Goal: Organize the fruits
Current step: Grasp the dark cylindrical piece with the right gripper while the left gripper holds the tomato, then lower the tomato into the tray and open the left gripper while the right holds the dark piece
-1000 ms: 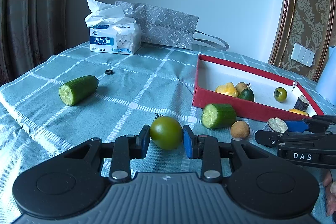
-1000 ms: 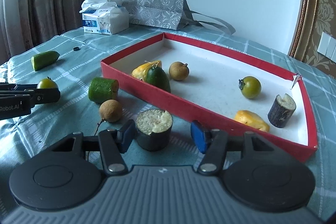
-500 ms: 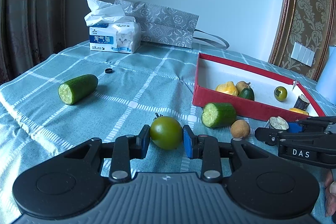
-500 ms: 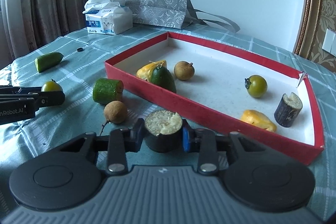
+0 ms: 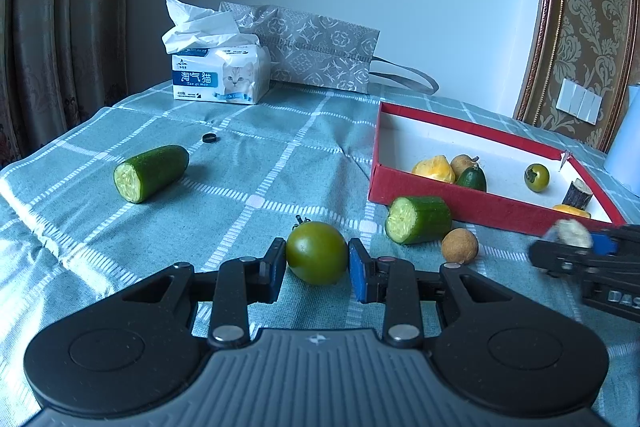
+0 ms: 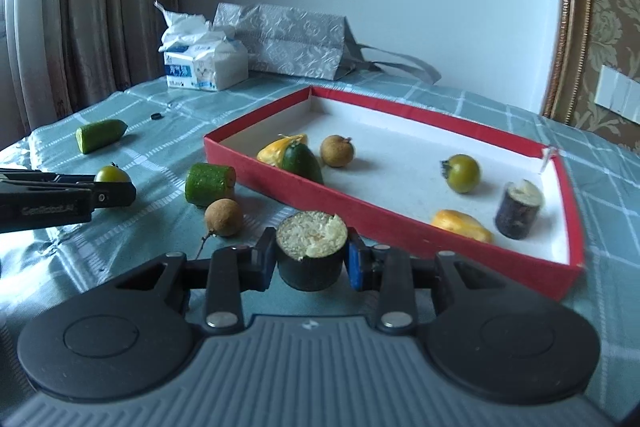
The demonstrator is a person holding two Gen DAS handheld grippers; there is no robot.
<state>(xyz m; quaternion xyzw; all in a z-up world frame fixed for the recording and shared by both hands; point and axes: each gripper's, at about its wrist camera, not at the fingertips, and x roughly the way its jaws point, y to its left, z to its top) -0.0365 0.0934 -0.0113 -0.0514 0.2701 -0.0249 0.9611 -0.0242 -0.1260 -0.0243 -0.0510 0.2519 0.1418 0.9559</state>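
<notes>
**Sugarcane stub gripped, green tomato between the other pads**

The right gripper (image 6: 311, 264) is closed on a short sugarcane piece (image 6: 311, 251) — dark purple skin, pale fibrous cut face turned up — held upright just outside the near wall of the red box (image 6: 360, 205). In the left wrist view that gripper is blurred, so whether the stub clears the cloth is hard to say.

The left gripper (image 5: 316, 269) has its pads set either side of a glossy green tomato (image 5: 317, 253) with its stalk still on; the pads sit right against it, and the tomato rests on the checked teal cloth of the worktop (image 5: 248, 163).

Beside the box lie a cut cucumber chunk (image 5: 418, 225) and a brown longan (image 5: 460, 245), nearly touching. A longer cucumber piece (image 5: 151, 173) lies well apart to the left.

Inside the box — white-floored — are a yellow fruit piece (image 6: 280, 150), a dark green fruit (image 6: 302, 163), another longan (image 6: 338, 151), a second green tomato (image 6: 462, 173), another yellow piece (image 6: 460, 225) and a second sugarcane stub (image 6: 518, 209).
</notes>
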